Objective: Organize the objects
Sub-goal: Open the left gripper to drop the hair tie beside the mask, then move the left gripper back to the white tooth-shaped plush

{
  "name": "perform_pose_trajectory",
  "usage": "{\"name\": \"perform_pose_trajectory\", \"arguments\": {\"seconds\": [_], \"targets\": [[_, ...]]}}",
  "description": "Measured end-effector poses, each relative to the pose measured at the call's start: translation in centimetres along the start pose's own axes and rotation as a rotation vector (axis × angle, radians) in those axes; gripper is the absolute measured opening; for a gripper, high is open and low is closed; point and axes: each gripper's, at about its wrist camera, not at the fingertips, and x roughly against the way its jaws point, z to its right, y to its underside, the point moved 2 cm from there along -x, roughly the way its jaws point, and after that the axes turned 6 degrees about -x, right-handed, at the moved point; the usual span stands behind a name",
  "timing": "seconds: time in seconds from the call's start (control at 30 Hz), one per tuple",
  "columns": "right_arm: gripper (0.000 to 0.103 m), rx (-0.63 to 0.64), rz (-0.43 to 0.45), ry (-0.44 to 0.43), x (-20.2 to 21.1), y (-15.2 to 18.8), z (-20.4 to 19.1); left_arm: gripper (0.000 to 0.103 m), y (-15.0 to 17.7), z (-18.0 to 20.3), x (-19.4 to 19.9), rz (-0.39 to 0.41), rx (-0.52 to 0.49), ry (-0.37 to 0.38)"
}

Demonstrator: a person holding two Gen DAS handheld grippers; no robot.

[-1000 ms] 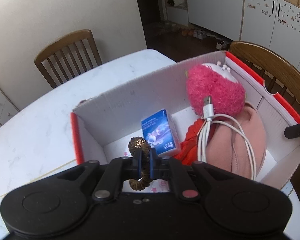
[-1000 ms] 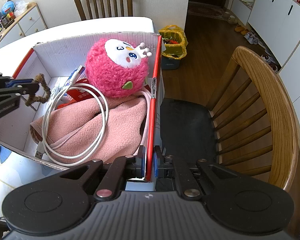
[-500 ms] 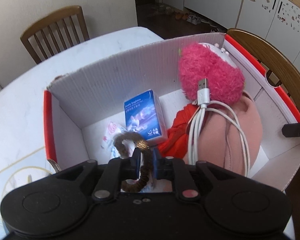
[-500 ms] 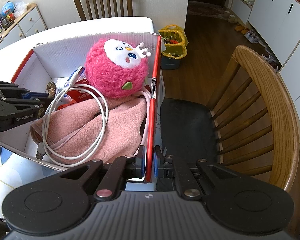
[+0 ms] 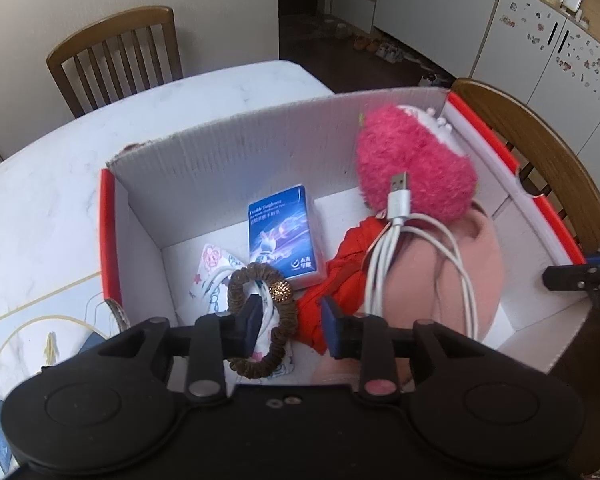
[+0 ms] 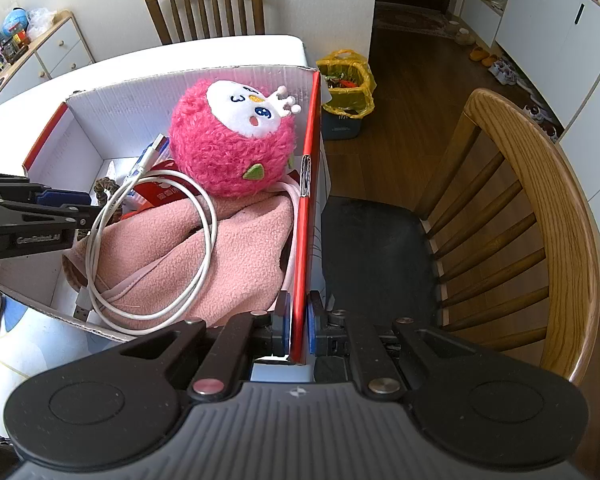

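Note:
A white cardboard box [image 5: 204,168] with red edges stands on the table. Inside lie a pink plush toy [image 5: 416,168], a pink fleece cloth [image 5: 480,272], a white USB cable [image 5: 396,240], a blue card box [image 5: 284,236] and a patterned pouch [image 5: 212,268]. A brown scrunchie [image 5: 260,324] with a gold bead lies on the pouch, looped around the left finger. My left gripper [image 5: 288,322] is open over it. My right gripper [image 6: 298,330] is shut on the box's red side wall [image 6: 310,200]. The plush toy also shows in the right wrist view [image 6: 232,140].
A wooden chair [image 6: 532,216] with a dark seat stands right beside the box. Another wooden chair [image 5: 116,56] stands at the table's far side. A yellow bin bag [image 6: 346,84] sits on the floor. A placemat [image 5: 40,340] lies left of the box.
My left gripper lowered the scrunchie into the box and opened; the scrunchie now rests on the pouch. My right gripper kept its hold on the box wall.

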Motion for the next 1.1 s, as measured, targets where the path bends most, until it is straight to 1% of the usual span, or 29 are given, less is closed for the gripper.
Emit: {"name": "perform_pose_trajectory", "arguments": {"seconds": [0.17, 0.3, 0.37, 0.43, 0.5, 0.63, 0.7, 0.77, 0.8, 0.87, 0.97, 1.1], "targets": [[0.008, 0.002, 0.0, 0.001, 0.0, 0.0, 0.0, 0.044, 0.0, 0.0, 1.5, 0.032, 0.016, 0.007], [0.008, 0.006, 0.0, 0.004, -0.1, 0.0, 0.0, 0.052, 0.1, -0.2, 2.9, 0.058, 0.031, -0.001], [0.008, 0.008, 0.0, 0.005, -0.1, 0.0, -0.1, 0.059, 0.1, -0.4, 3.6, 0.071, 0.041, 0.0], [0.008, 0.008, 0.0, 0.006, -0.1, 0.0, -0.1, 0.063, 0.2, -0.6, 4.3, 0.086, 0.048, -0.003], [0.008, 0.011, 0.0, 0.007, -0.1, 0.0, -0.2, 0.064, 0.2, -0.7, 5.0, 0.102, 0.05, -0.002], [0.009, 0.013, 0.0, 0.009, -0.1, 0.0, -0.2, 0.074, 0.3, -1.0, 6.3, 0.131, 0.056, -0.005], [0.008, 0.013, -0.001, 0.011, -0.1, 0.0, -0.3, 0.077, 0.3, -1.2, 7.0, 0.144, 0.062, 0.002], [0.009, 0.013, -0.002, 0.011, -0.1, 0.0, -0.3, 0.083, 0.5, -1.5, 7.6, 0.158, 0.069, 0.009], [0.008, 0.013, -0.002, 0.011, -0.1, 0.0, -0.3, 0.084, 0.6, -1.6, 7.9, 0.163, 0.071, 0.011], [0.008, 0.014, -0.001, 0.011, -0.1, 0.0, -0.3, 0.089, 0.8, -1.9, 8.2, 0.169, 0.071, 0.008], [0.009, 0.013, -0.002, 0.011, -0.1, 0.0, -0.3, 0.093, 1.3, -2.4, 8.6, 0.174, 0.074, -0.01], [0.008, 0.013, -0.002, 0.011, -0.1, 0.0, -0.3, 0.099, 2.0, -3.5, 9.1, 0.182, 0.105, -0.017]]}}
